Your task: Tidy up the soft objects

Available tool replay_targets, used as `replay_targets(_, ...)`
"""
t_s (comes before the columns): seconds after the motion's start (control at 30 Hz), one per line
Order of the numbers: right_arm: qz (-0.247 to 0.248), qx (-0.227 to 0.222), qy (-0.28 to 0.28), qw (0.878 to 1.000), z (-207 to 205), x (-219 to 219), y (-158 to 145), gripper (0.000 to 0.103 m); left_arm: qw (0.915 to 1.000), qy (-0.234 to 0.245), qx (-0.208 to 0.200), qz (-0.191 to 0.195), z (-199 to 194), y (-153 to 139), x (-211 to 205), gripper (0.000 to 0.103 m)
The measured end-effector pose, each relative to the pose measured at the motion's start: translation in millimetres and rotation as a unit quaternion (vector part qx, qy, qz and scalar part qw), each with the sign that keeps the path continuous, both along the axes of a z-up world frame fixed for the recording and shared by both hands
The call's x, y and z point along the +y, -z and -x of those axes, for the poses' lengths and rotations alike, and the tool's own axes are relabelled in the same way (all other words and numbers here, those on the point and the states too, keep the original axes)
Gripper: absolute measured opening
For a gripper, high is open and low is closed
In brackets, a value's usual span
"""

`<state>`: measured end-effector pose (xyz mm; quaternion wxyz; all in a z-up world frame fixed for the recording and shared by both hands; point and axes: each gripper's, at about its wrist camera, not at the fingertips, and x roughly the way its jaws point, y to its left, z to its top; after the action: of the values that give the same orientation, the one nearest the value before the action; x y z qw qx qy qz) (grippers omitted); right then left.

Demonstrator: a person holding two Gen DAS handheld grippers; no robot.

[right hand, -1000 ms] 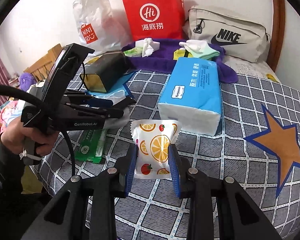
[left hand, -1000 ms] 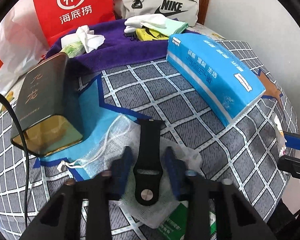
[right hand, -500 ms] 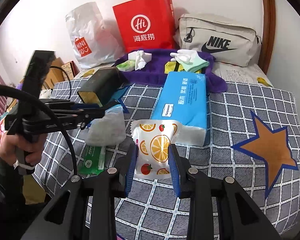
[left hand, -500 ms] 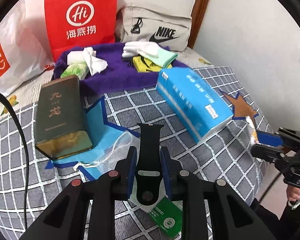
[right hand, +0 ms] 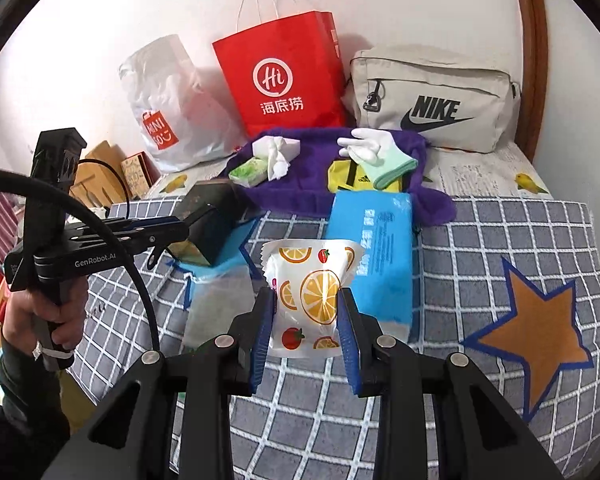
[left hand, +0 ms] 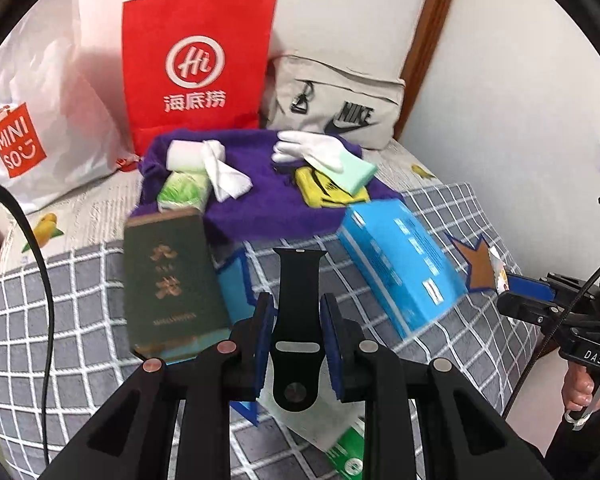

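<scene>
My left gripper (left hand: 299,342) is shut on a black watch strap (left hand: 300,300) and holds it above the checked bed cover. My right gripper (right hand: 306,334) is shut on a white packet printed with orange slices (right hand: 310,292), also lifted off the bed. A purple towel (left hand: 260,200) lies at the back, also in the right wrist view (right hand: 312,184). On it lie a white glove (left hand: 312,150), a mint cloth (left hand: 356,172), a yellow cloth (left hand: 324,192), a green tissue pack (left hand: 182,192) and white tissue (left hand: 224,172). A white mesh pouch (right hand: 216,304) lies on the cover.
A blue tissue pack (left hand: 400,264) lies right of centre and a dark green box (left hand: 168,280) left. A red Hi bag (left hand: 198,68), a Miniso bag (left hand: 32,132) and a grey Nike bag (left hand: 336,108) stand against the wall. A green packet (left hand: 348,452) lies near the bed's front edge.
My left gripper closed on the watch strap and lifted it off the mesh pouch, tilting up toward the towel. My right gripper rose slightly with the packet.
</scene>
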<state>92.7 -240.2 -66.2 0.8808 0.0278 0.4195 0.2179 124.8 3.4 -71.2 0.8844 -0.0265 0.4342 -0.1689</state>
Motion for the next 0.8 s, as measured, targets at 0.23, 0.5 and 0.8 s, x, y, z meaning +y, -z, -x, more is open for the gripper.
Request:
replay_targets(0.23,-0.009,-0.002,-0.002,1.0,-35.1,11.6,-9.5,0.032,0.9998,-0.011,-0.009,0.014,-26.8,-9.6,16.5,0.023)
replay_targets(0.5,-0.006,-0.001,-0.009,1.0,-74.1,24.6,-15.1,0.032,0.9996,-0.017,-0.013,0.018,-63.8,-11.6,23.5,0.023)
replay_targets(0.8,-0.026,0.021,-0.017,0.999,-129.8,40.7,-8.6,0.032,0.9987,-0.042,0.0,0.028,-98.2,-0.1,40.9,0.023)
